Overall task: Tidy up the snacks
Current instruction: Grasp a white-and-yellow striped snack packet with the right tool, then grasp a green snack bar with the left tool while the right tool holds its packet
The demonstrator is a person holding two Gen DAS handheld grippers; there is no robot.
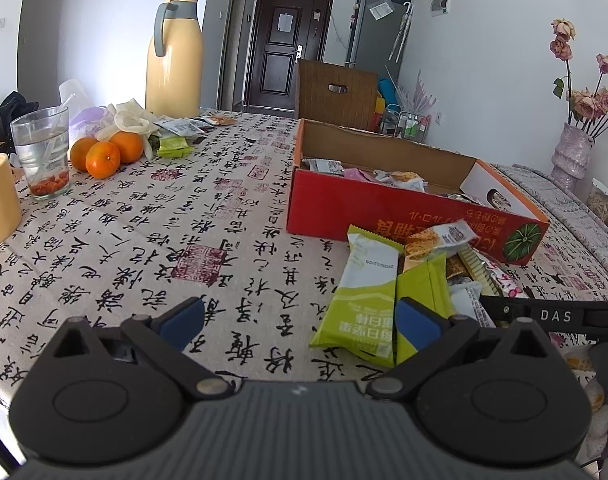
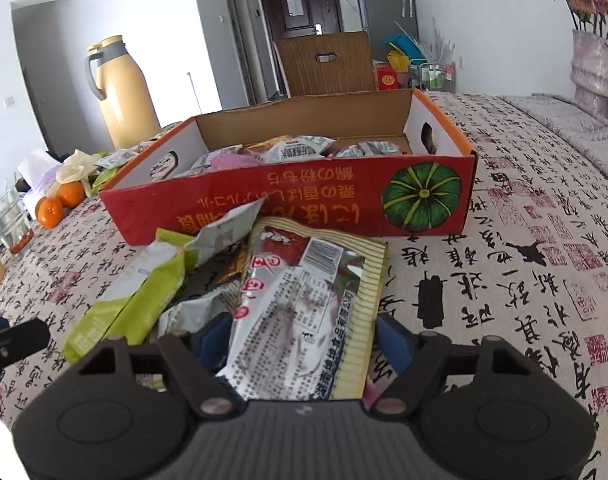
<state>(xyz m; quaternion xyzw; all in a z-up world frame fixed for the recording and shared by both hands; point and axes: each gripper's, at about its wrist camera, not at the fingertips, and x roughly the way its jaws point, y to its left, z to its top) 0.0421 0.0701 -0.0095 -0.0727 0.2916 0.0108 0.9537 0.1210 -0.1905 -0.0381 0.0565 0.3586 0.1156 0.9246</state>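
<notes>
The striped snack packet [image 2: 304, 304] is bracketed by the right tool [image 2: 304, 340], whether yet clamped cannot be told, while the left tool [image 1: 299, 320] is held released; a lift into the red box [image 2: 287, 200] is called for next.

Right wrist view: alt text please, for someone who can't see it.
The right gripper straddles a striped snack packet lying on a pile of snack packets on a calligraphy-print tablecloth. Just beyond sits an open red cardboard box, already holding packets, with a yellow thermos behind it.
</notes>
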